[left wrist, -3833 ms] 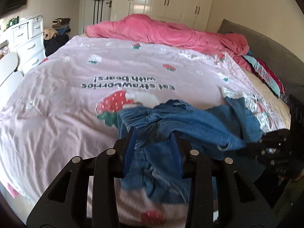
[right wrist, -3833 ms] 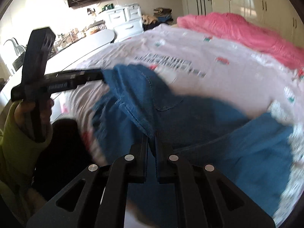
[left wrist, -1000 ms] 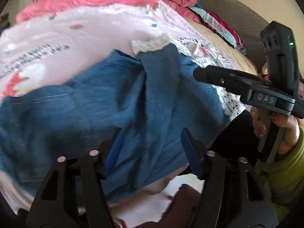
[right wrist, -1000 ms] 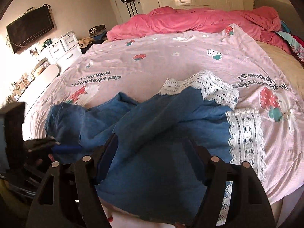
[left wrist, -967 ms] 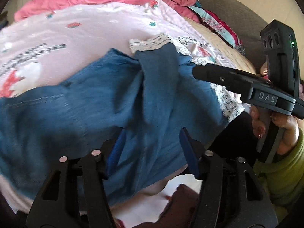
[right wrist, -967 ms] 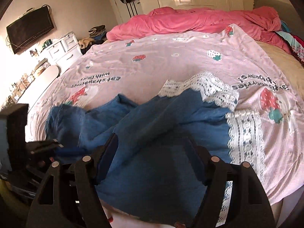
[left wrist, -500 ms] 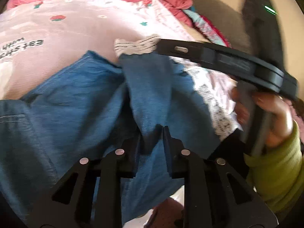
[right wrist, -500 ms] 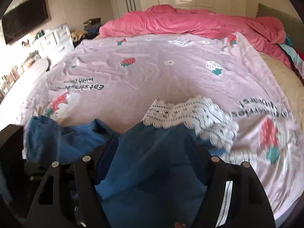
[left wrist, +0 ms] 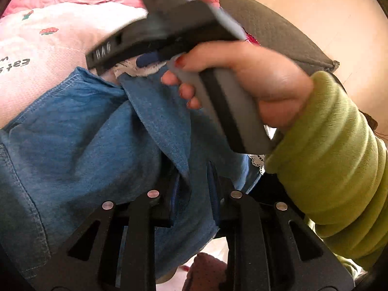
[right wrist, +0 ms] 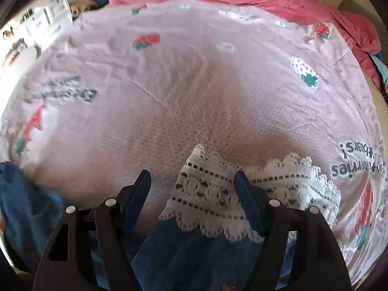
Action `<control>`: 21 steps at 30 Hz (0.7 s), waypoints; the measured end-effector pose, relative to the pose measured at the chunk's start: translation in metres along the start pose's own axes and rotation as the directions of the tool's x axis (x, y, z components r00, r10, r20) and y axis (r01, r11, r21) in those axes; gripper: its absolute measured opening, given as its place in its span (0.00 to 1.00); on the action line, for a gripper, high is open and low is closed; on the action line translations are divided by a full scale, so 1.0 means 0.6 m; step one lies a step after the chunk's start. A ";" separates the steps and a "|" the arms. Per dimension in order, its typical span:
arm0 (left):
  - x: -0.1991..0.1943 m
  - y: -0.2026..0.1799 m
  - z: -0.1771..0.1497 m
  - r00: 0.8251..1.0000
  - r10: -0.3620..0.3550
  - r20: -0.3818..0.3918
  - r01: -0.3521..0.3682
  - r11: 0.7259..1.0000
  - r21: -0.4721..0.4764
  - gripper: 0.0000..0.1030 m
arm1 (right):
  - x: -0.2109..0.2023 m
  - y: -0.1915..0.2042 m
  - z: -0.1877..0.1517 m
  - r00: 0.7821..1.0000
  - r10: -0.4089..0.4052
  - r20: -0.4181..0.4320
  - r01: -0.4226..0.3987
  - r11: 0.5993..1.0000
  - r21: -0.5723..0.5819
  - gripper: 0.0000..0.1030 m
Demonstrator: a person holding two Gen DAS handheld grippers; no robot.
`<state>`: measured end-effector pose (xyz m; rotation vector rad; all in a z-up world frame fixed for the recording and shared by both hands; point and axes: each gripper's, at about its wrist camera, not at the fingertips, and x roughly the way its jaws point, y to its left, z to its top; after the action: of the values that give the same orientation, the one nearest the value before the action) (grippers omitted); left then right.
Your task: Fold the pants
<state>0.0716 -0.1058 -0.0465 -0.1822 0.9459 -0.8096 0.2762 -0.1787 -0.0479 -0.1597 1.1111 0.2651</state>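
A: Right, where are the blue denim pants with white lace cuffs [left wrist: 80, 131]?

B: Spread along the near edge of the pink strawberry-print bedsheet [right wrist: 194, 77], with some denim hanging over that edge.

A: Left gripper [left wrist: 191, 181]?

B: Jaws nearly closed, pinching a raised ridge of denim. Probably pinning the leg so it doesn't slide.

A: Right gripper [right wrist: 192, 189]?

B: Wide open, empty. It hovers over the white lace cuff [right wrist: 218, 194]; one blue pad [right wrist: 247, 201] sits over the lace, the other over bare sheet. In the left view it's blurred, with the right hand [left wrist: 254, 82] in a green sleeve around the handle.

A: Why there?

B: My guess: lining up to take the hem, then carry it toward the waist while the left anchors.

A: Risk?

B: Lace is thin; the grab could catch only one layer.
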 end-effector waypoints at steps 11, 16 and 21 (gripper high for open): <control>-0.010 0.006 0.001 0.995 0.100 0.014 -0.101 0.995 0.014 0.14 | -0.076 -0.099 -0.054 0.979 0.103 0.176 -0.128 0.982 0.141 0.09; -0.018 0.012 -0.003 0.990 0.135 0.029 -0.136 0.990 0.040 0.14 | -0.145 -0.159 -0.118 0.955 0.135 0.264 -0.200 0.951 0.238 0.09; -0.036 0.012 -0.003 0.982 0.176 0.063 -0.180 0.982 0.057 0.14 | -0.208 -0.204 -0.195 0.938 0.105 0.331 -0.217 0.921 0.323 0.09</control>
<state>0.0672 -0.0859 -0.0369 -0.0651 0.8682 -0.6643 0.1589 -0.3426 0.0130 0.2929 0.8435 0.2242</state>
